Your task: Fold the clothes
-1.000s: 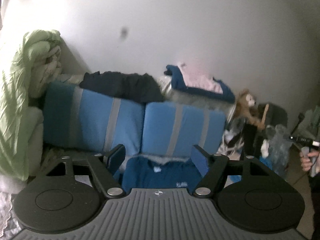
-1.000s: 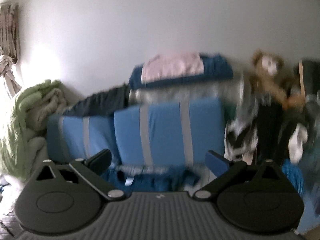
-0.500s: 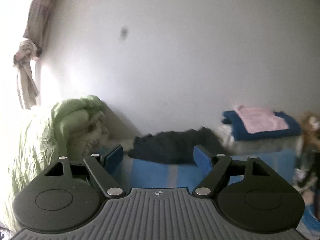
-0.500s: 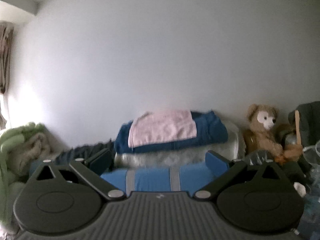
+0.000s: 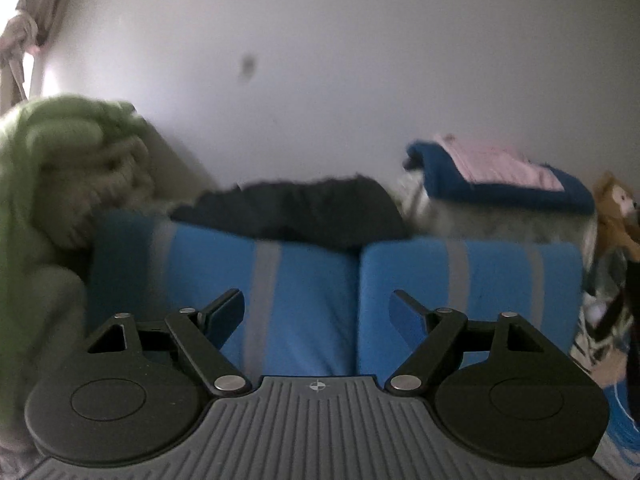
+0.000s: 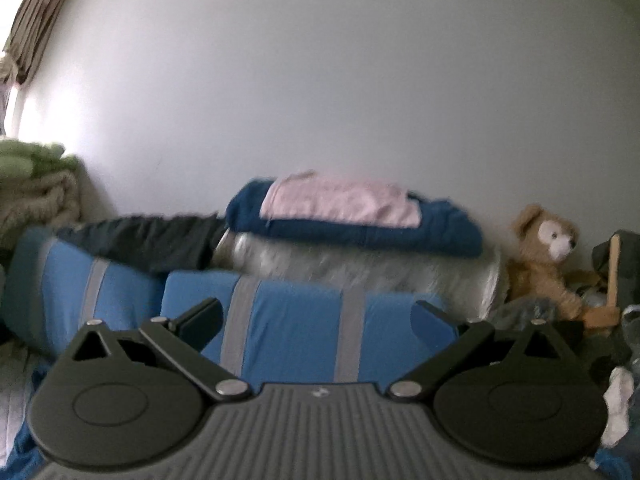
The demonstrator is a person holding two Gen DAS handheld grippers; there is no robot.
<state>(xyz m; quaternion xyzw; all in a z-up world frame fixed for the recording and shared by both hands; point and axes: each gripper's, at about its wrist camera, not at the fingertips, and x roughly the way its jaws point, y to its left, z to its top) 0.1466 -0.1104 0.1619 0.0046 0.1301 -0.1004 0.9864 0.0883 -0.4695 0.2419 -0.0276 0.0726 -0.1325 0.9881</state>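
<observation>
Both grippers spread wide, nothing in either one

Left gripper (image 5: 318, 312) and right gripper (image 6: 316, 318) face two blue grey-striped cushions (image 6: 296, 332) — behind: one dark crumpled garment (image 5: 304, 212), one folded navy-and-pink clothes stack (image 6: 352, 216).

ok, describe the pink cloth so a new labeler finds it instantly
Start at the two blue cushions with grey stripes against the white wall. Behind the right-hand one, a white fluffy bundle carries a folded navy garment. The pink cloth lies flat on top of that, the only pale pink item there.
</observation>
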